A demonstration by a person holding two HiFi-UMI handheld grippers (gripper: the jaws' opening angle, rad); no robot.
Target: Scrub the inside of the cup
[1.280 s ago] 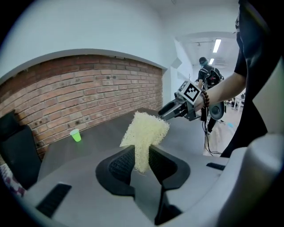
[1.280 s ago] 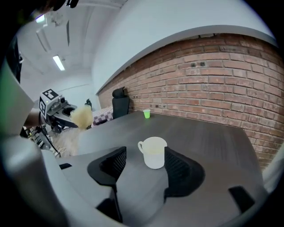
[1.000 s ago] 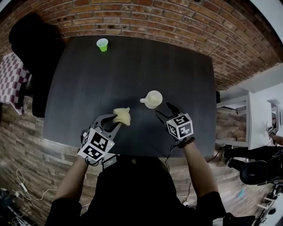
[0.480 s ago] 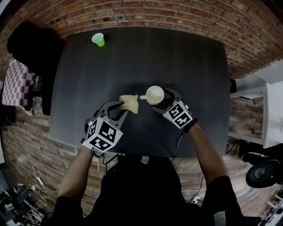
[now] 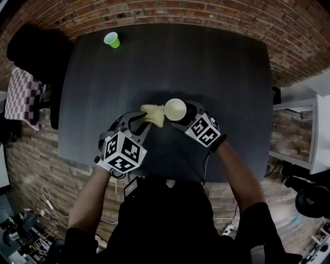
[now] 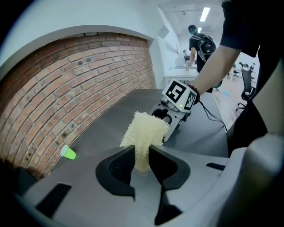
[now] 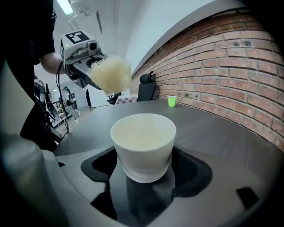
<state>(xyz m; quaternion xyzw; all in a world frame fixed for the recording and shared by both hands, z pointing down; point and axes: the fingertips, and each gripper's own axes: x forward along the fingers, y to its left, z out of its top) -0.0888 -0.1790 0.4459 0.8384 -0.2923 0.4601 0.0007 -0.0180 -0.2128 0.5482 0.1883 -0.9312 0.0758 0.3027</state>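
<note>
Dim, even light; a ceiling light (image 6: 205,13) glares. Strong fisheye bending, black corners; the brick wall (image 6: 66,88) curves; near edges blur.

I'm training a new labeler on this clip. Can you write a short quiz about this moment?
1. True or false: the left gripper holds nothing.
2. What stands between the right gripper's jaws? A) a plate B) the white cup C) nothing
3. Fill in: the small cup at the table's far edge is ___.
Key: 1 false, its jaws pinch the yellow scrubber. 2 B; those jaws have just been opening around it. 3 green.
</note>
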